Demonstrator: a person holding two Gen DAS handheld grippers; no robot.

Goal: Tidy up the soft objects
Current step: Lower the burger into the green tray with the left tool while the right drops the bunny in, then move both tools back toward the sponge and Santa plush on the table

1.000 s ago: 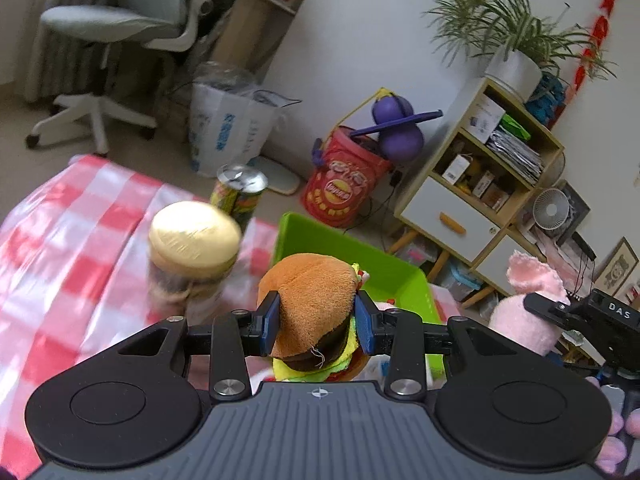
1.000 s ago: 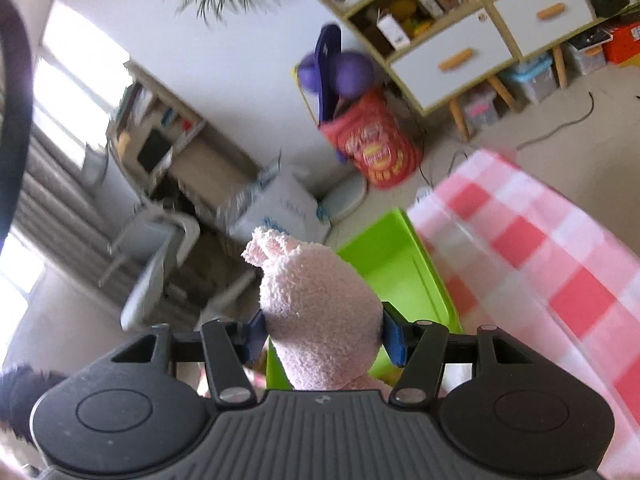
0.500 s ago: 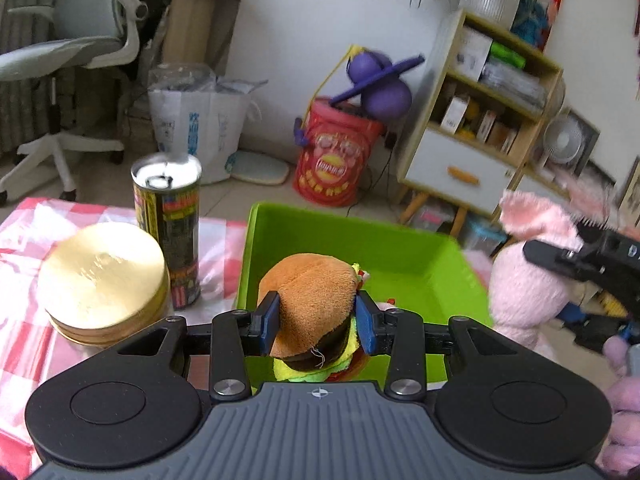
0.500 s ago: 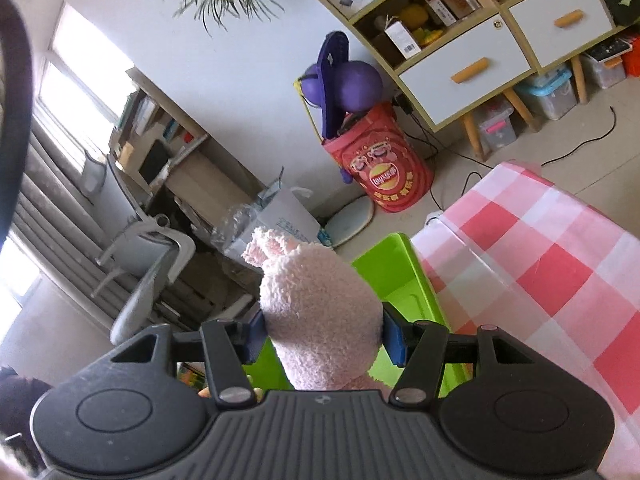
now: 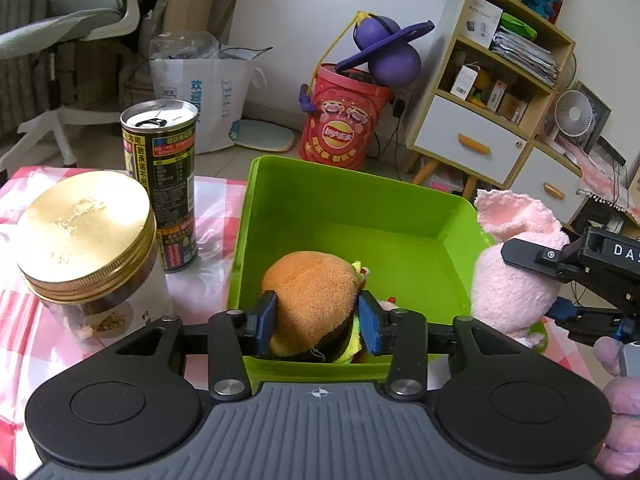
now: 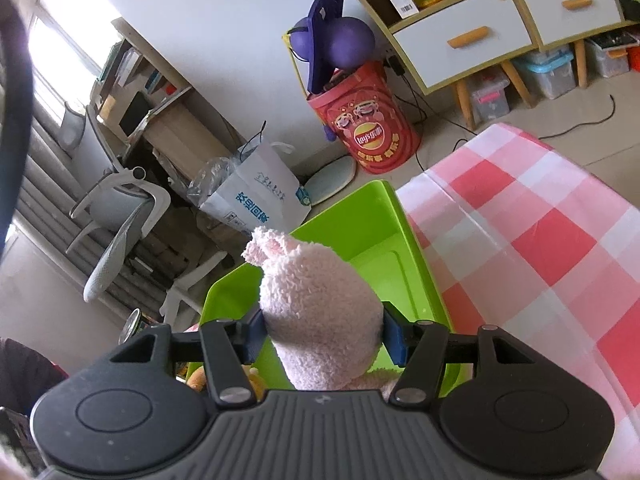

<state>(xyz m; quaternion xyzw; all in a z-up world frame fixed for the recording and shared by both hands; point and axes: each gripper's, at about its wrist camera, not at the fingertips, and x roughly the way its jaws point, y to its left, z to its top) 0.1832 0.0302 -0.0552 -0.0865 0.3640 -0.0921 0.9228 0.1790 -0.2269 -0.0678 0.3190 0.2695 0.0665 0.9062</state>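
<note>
My left gripper (image 5: 316, 324) is shut on a plush hamburger (image 5: 312, 300) and holds it over the near end of the green bin (image 5: 352, 208). My right gripper (image 6: 322, 338) is shut on a pink plush animal (image 6: 316, 312) and holds it above the bin's near rim (image 6: 416, 248). In the left wrist view the pink plush (image 5: 512, 280) and the right gripper (image 5: 560, 280) sit just past the bin's right wall. The bin's floor shows bare green beyond the hamburger.
A gold-lidded jar (image 5: 88, 248) and a tall can (image 5: 164, 176) stand left of the bin on the pink checked tablecloth (image 6: 540, 240). Beyond the table are a red snack bucket (image 5: 344, 116), a shelf unit (image 5: 492, 92) and an office chair (image 5: 60, 40).
My left gripper has moved forward and down, bringing the hamburger over the bin's near end. My right gripper has carried the pink plush closer to the bin.
</note>
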